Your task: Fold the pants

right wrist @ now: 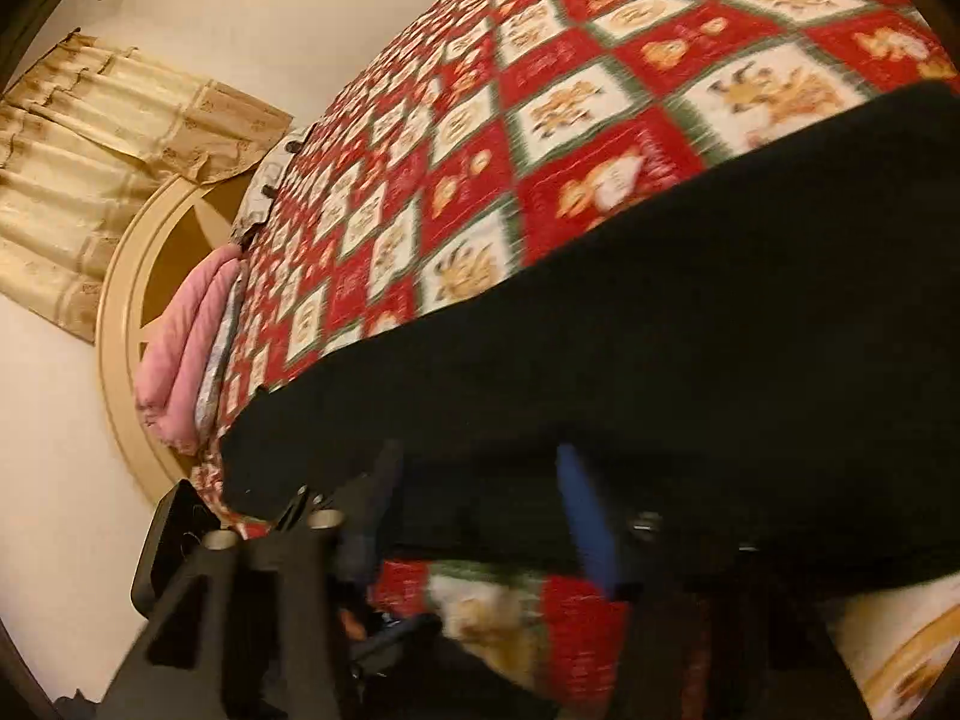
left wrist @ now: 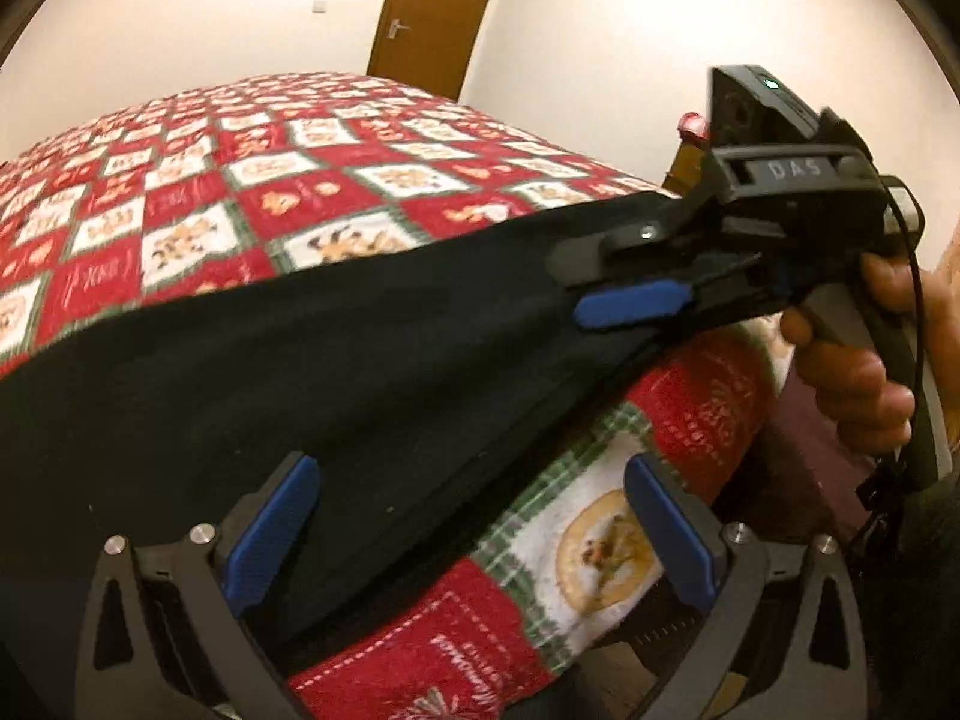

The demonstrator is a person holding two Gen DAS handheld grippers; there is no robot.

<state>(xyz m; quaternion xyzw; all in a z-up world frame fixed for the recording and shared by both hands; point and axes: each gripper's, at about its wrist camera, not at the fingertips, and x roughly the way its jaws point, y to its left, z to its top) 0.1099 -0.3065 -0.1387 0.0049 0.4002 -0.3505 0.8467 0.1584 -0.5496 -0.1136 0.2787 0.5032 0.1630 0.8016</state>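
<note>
Black pants [left wrist: 300,372] lie spread across a bed, and their near edge hangs by the bed's side. My left gripper [left wrist: 471,468] is open and wide. Its left pad [left wrist: 273,534] sits over the black cloth and its right pad [left wrist: 672,534] over the bedspread, so the pants' edge runs between them. A hand [left wrist: 858,384] holds my right gripper [left wrist: 567,291] at the pants' right end. In the blurred right wrist view, the right gripper [right wrist: 477,450] has its jaws apart around the edge of the pants [right wrist: 660,330], and its pads are not seen pressing the cloth.
A red, white and green patchwork bedspread [left wrist: 300,180] covers the bed. A brown door [left wrist: 432,18] stands behind it. Pink bedding [right wrist: 180,348] lies at the head end by a cream headboard [right wrist: 114,312], below a beige curtain [right wrist: 90,150].
</note>
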